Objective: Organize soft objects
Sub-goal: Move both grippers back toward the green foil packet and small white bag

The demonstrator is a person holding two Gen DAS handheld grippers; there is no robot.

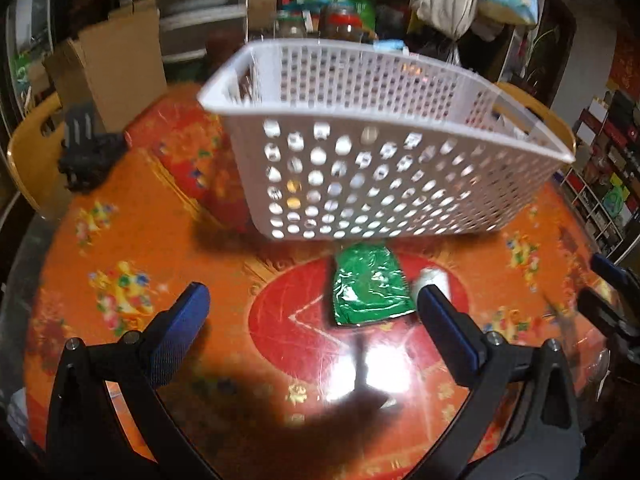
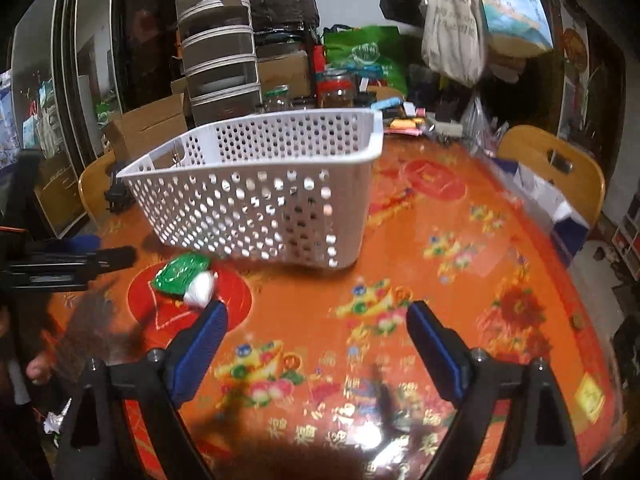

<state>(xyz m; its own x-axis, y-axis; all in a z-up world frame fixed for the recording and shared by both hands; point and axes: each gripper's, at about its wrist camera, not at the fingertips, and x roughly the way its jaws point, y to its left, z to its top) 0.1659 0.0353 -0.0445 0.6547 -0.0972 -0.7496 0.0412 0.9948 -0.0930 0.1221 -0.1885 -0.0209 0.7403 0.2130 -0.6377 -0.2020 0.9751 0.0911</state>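
Grippers are hovering nearest, left gripper [image 1: 312, 300] and right gripper [image 2: 316, 320] both spread wide and carrying nothing. Beyond them, a green packet [image 1: 370, 290] is lying flat on the orange table [image 1: 160, 240], touching a white roll [image 2: 202, 289]. Both are looking light and squashy; pinching gently across the middle seems wisest. Farthest, a white basket [image 1: 360, 176] is waiting.

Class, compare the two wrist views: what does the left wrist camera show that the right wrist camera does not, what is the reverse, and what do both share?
Only the left wrist view shows the open left gripper head-on, with a black object at the table's far left. Only the right wrist view shows the open right gripper and the blue-and-white box. Both share the white basket, the green packet, the white soft item and the orange table.
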